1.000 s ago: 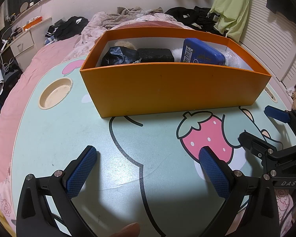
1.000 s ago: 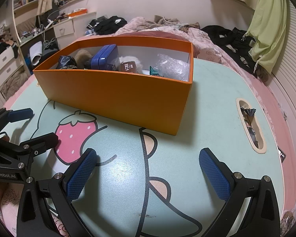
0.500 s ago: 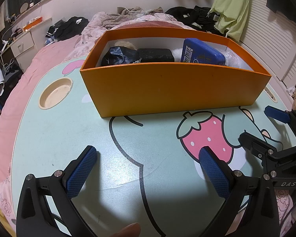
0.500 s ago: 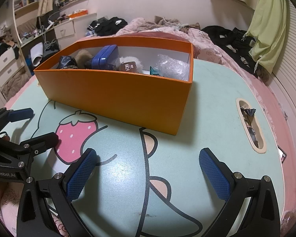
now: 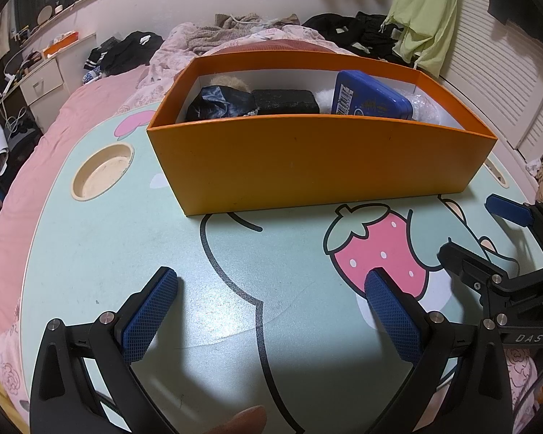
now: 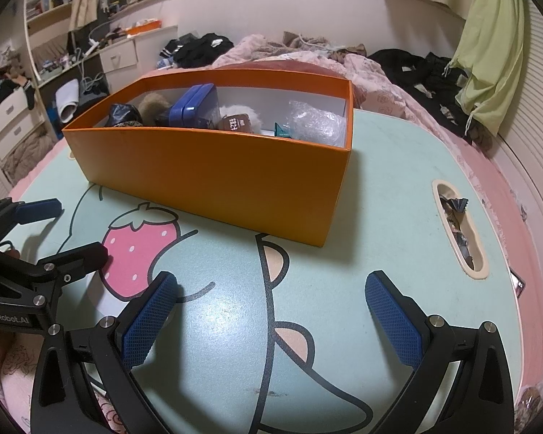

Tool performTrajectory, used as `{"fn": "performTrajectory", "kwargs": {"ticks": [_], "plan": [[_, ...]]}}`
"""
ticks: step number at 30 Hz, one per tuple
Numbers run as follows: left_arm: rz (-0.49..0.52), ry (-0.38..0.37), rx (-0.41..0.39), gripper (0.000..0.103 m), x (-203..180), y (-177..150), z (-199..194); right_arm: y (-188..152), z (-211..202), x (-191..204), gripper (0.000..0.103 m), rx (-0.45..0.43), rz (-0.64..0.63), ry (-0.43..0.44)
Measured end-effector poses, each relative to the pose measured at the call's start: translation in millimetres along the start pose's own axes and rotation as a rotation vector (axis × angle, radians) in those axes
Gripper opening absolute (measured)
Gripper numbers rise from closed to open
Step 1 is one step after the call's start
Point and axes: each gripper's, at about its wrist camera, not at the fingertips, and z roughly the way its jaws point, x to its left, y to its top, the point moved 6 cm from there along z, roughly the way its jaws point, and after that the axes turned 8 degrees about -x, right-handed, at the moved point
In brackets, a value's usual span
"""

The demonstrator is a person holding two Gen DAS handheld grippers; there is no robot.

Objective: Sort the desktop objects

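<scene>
The left gripper (image 5: pixel 271 311) and right gripper (image 6: pixel 271 311) both hover with jaws spread wide, holding nothing, over the mint cartoon-print table (image 5: pixel 126 253). The orange box (image 5: pixel 318 159) stands well ahead of both pairs of jaws, holding a blue tin (image 5: pixel 373 97), a black pouch (image 5: pixel 286 101) and bubble wrap (image 6: pixel 316 123).
</scene>
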Motion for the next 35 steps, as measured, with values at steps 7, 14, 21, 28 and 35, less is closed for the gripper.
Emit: {"fn": "performTrajectory", "kwargs": {"ticks": [7,14,21,28,35], "plan": [[-0.004,0.000,-0.001,0.103,-0.7,0.0,-0.5,1.6,0.2,3.0,0.103,0.001,-0.001,0.001],[-0.004,-0.001,-0.001,0.103,-1.3,0.0,-0.5,-0.3,2.2,4.5,0.103,0.001,-0.001,0.000],[-0.004,0.000,-0.001,0.103,-0.3,-0.2,-0.8,-0.6,2.0,4.3,0.103,0.001,-0.001,0.000],[-0.003,0.000,-0.001,0.103,-1.3,0.2,-0.5,-0.6,2.0,4.5,0.103,0.001,0.000,0.000],[-0.002,0.000,-0.002,0.103,-0.8,-0.3,-1.2,-0.6,2.1,4.9,0.103,0.000,0.000,0.000]]}}
